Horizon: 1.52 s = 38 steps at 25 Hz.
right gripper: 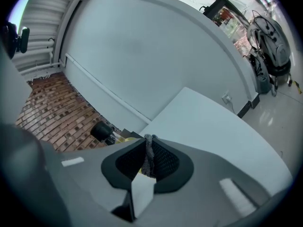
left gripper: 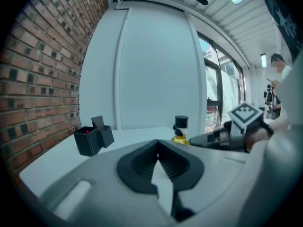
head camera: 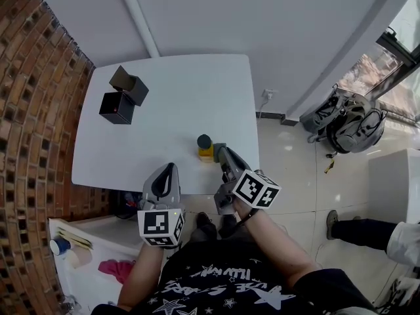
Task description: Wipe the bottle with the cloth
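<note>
Bottle [head camera: 205, 147] with yellow contents and a dark cap stands upright near the front edge of the white table [head camera: 184, 90], just below the frame's centre. Right gripper [head camera: 222, 155] sits just beside it on the right, jaws pinched on a grey cloth [right gripper: 148, 156]. Left gripper [head camera: 172, 169], lower left of the bottle, has its jaws pressed together with nothing between them. Two black boxes [head camera: 123, 96] sit at the table's upper left.
</note>
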Available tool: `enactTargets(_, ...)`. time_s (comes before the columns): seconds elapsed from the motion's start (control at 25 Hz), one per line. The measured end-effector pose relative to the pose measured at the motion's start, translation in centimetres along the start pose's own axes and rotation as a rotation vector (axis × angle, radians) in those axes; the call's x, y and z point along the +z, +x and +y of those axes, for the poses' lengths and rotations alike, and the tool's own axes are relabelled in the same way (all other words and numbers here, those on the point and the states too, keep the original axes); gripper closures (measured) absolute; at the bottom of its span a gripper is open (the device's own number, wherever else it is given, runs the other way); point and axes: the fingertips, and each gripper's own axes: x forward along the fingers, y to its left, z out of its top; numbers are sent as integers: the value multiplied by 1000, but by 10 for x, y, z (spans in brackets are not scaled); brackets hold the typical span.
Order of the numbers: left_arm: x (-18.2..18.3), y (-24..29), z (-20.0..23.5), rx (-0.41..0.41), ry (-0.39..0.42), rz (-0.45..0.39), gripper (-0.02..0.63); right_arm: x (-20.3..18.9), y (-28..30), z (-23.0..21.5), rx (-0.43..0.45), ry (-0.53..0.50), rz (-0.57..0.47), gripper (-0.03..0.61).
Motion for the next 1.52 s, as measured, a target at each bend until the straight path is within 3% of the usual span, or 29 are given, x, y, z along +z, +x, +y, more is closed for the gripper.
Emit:
enactTargets(0.32, -4, 0, 12, 10, -8, 9, 610, -22, 13, -27, -76, 8, 39, 538)
enactTargets(0.72, -6, -1, 15, 2, -18, 10, 609, -39, 23, -50, -149, -69, 99, 538)
enactTargets(1.16, -7, -8, 23, -8, -27, -4, 610, -23, 4, -52, -177, -175, 72, 538)
enactTargets(1.32, -7, -12, 26, -18, -35, -13, 610, -3, -5, -37, -127, -267, 65, 538)
enactTargets(1.52, -5, -17, 32, -34, -33, -28, 609, 23, -4, 0, 56, -425, 128, 538)
